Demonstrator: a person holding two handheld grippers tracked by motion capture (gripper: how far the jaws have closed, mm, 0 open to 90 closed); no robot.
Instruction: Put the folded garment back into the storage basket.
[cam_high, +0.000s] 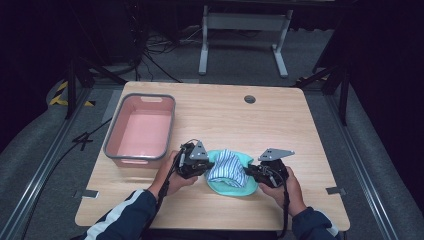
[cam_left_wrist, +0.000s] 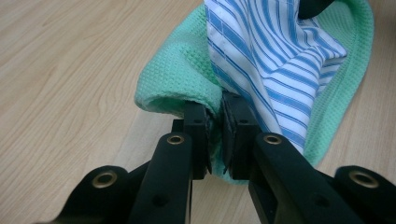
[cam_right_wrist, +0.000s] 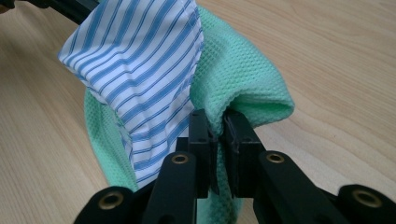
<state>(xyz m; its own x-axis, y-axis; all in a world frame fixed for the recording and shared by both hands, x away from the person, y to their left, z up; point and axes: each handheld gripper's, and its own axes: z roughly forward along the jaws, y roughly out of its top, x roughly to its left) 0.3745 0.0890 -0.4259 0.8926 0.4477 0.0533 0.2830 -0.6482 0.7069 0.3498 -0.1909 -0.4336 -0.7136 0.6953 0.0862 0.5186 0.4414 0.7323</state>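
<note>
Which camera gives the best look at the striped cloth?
The right gripper view: the striped cloth spreads broadly there, draped over the green towel. The left gripper view shows it nearly as well; the high view shows a small bundle between both grippers.

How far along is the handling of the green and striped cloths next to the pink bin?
Done: both grips are made. The left gripper and right gripper each have their jaws shut on an edge of the green cloth, with the striped cloth lying on it. In hand: the bundle is gathered up between them, low over the table. Left: probably carrying it to the pink bin, which holds nothing.
</note>
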